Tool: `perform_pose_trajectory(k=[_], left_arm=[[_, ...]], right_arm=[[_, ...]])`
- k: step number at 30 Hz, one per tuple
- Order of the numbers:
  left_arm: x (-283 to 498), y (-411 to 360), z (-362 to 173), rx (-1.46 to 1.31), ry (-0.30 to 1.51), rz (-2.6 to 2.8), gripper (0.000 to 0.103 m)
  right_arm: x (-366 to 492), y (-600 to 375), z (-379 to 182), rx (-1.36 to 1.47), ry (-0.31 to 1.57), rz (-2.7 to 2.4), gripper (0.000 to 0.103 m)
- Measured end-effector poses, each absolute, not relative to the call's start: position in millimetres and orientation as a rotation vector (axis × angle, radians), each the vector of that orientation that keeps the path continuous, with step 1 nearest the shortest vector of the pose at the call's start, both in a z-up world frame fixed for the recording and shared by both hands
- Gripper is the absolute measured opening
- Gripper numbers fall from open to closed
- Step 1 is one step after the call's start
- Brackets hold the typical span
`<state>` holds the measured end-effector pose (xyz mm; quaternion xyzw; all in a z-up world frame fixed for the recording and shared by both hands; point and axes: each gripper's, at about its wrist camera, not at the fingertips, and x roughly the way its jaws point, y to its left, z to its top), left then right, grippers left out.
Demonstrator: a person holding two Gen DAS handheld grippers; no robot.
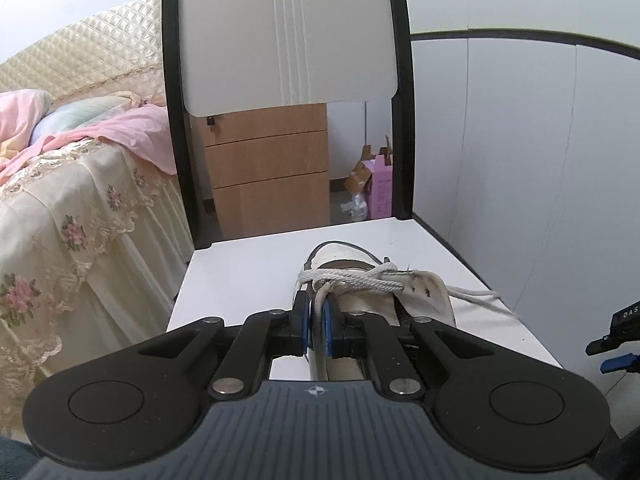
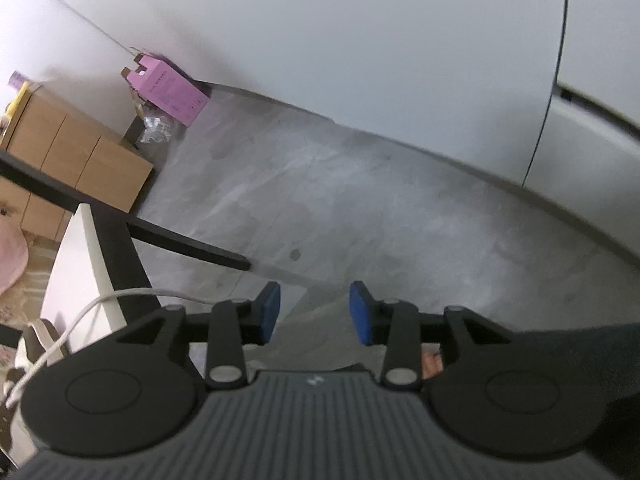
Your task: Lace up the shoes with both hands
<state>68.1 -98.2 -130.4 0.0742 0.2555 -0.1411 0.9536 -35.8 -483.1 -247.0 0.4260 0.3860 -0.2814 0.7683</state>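
Observation:
A white shoe [image 1: 372, 292] lies on the white seat of a chair [image 1: 240, 276], with its white lace [image 1: 360, 278] crossed in a loose knot over the tongue. My left gripper [image 1: 318, 320] is shut on a strand of that lace just in front of the knot. Another strand trails off to the right across the seat. A corner of my right gripper [image 1: 616, 344] shows at the right edge. In the right wrist view my right gripper [image 2: 315, 312] is open over the grey floor, with nothing between its blue pads [image 2: 362, 316]. The lace [image 2: 100, 304] arcs past its left side from the shoe [image 2: 36, 340].
The chair's white back with its black frame [image 1: 280, 40] rises behind the shoe. A bed with a flowered cover [image 1: 72, 220] is on the left. A wooden drawer unit [image 1: 268, 168] and a pink box [image 2: 168, 92] stand beyond, and white cupboard doors [image 1: 520, 160] on the right.

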Motion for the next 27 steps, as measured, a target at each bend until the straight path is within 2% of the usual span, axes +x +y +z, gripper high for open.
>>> perform_pose_trajectory(k=[11,27], left_arm=[[78.6,-102.1,-137.8,0.128,0.502,-0.305,0.009],[83.4,-105.5,-139.9,-0.031,0.547,-0.298,0.013]], right_arm=[[5.1,-430.1,-185.5,0.950,0.566,-0.211,0.041],[82.9,-374.8,-208.1,1.217,0.616,-0.034,0.043]])
